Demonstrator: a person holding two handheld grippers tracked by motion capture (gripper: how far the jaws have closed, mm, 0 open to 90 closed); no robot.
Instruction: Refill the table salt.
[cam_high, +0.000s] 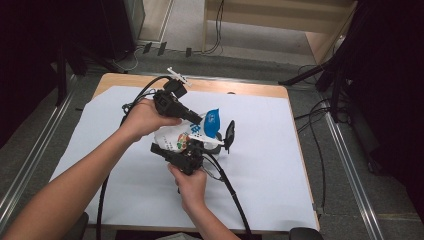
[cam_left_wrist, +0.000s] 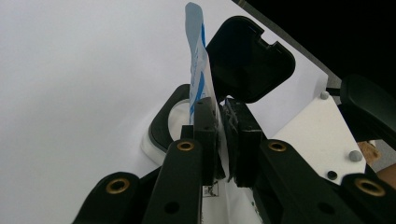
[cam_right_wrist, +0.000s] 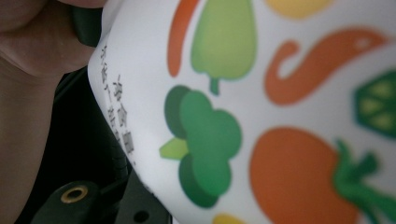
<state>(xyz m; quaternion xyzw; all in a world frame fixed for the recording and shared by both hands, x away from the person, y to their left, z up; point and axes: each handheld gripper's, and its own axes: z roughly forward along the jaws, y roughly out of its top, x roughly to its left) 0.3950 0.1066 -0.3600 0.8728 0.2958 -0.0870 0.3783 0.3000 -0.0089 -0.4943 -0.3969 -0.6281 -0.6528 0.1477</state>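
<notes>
Pouch (cam_high: 172, 137): glossy smooth plastic film, printed. Box lid (cam_left_wrist: 250, 58): matt black plastic. Table cover (cam_high: 270, 165): matt white paper. Table edge (cam_high: 235, 87): wood.

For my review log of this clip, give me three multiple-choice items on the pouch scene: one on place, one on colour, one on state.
1. Where is the black lid?
A. beside the pouch's top edge
B. on the floor
C. under the table

2. What colour is the top of the pouch?
A. red
B. blue
C. black

3. How do the left gripper jaws stand?
A. wide open
B. shut on the pouch
C. holding a cable

Answers: 1 A, the left gripper view shows it right next to the blue edge; 2 B, the high view shows a blue top; 3 B, both jaws press the thin pouch edge.
</notes>
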